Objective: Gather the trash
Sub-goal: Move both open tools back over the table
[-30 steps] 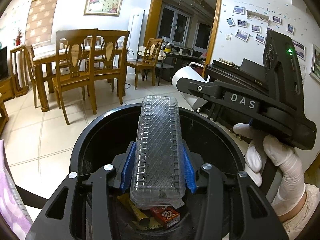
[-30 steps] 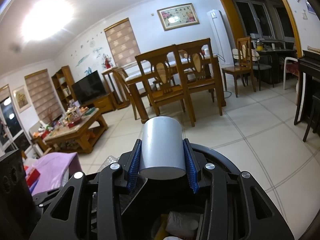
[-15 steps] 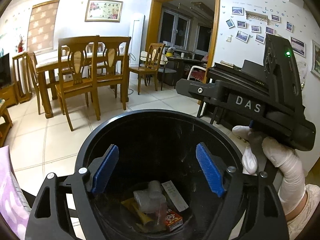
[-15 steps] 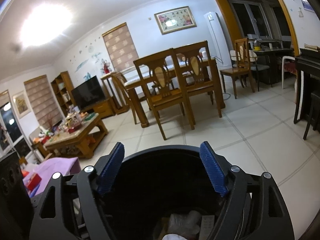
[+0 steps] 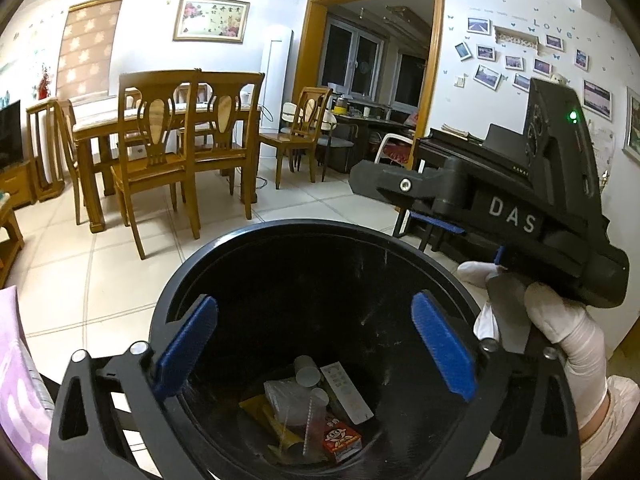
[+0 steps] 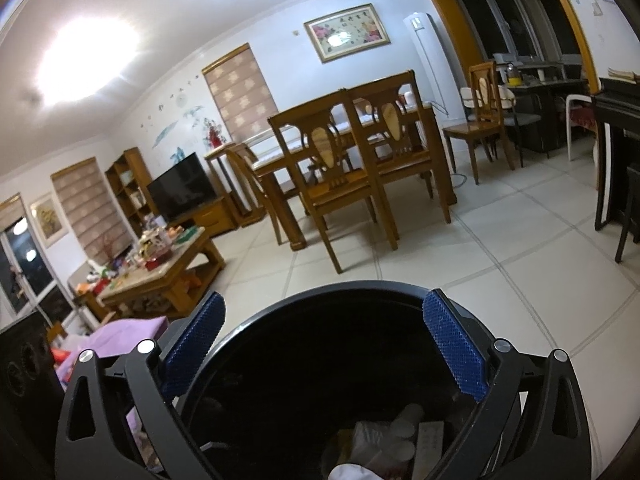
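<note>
A black trash bin [image 5: 280,228] stands right below both grippers, its rim [image 6: 360,286] also in the right wrist view. At its bottom lie a clear plastic container [image 5: 288,396], a white cup [image 5: 308,376], a red carton [image 5: 342,438] and a white paper strip [image 5: 346,392]. My left gripper [image 5: 314,304] hangs over the bin mouth, jaws opening wide, nothing between the blue pads. My right gripper [image 6: 323,304] is over the same bin, jaws opening too and empty. In the left wrist view the right gripper [image 5: 388,200] shows from the side, held by a white-gloved hand [image 5: 560,320].
A wooden dining table with chairs [image 5: 160,148] stands across the tiled floor. A cluttered coffee table [image 6: 160,268] and a TV [image 6: 180,192] are at the left, a purple cloth [image 6: 120,336] near the bin, a dark piano [image 6: 616,128] at the right.
Both grippers opened. The clear plastic container left the left jaws and the grey-white cup left the right jaws; both now lie in the bin.
</note>
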A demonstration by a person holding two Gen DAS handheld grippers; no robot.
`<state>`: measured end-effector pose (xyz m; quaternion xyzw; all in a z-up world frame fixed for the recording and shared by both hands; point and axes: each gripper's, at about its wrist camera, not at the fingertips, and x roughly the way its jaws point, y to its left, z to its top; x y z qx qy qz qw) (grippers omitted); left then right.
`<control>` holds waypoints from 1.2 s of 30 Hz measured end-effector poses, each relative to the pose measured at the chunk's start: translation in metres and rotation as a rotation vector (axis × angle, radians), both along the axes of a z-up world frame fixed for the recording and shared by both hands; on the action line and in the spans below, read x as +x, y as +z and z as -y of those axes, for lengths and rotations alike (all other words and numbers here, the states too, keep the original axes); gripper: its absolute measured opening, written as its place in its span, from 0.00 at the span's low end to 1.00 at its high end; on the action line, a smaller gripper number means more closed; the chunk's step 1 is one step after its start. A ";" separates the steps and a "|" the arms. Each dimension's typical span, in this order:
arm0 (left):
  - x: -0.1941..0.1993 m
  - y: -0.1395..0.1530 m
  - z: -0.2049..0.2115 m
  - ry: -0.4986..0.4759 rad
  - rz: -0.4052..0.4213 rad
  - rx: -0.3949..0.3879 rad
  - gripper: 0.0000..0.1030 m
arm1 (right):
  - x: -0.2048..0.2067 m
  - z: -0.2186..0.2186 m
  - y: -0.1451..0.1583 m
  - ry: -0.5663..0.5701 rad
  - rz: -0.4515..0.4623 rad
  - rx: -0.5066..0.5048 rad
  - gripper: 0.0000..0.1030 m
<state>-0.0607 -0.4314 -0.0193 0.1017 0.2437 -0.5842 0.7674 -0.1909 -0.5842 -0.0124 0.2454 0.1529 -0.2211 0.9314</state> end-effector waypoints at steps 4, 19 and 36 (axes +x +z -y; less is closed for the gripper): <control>0.001 -0.001 -0.001 0.004 -0.010 0.004 0.95 | 0.000 0.000 0.001 0.000 -0.003 0.001 0.95; -0.003 -0.003 -0.008 0.018 -0.025 0.011 0.95 | 0.000 -0.004 -0.001 -0.006 -0.041 0.007 0.95; 0.024 0.051 -0.154 0.237 -0.060 -0.097 0.95 | 0.018 -0.037 0.015 0.109 -0.009 -0.007 0.95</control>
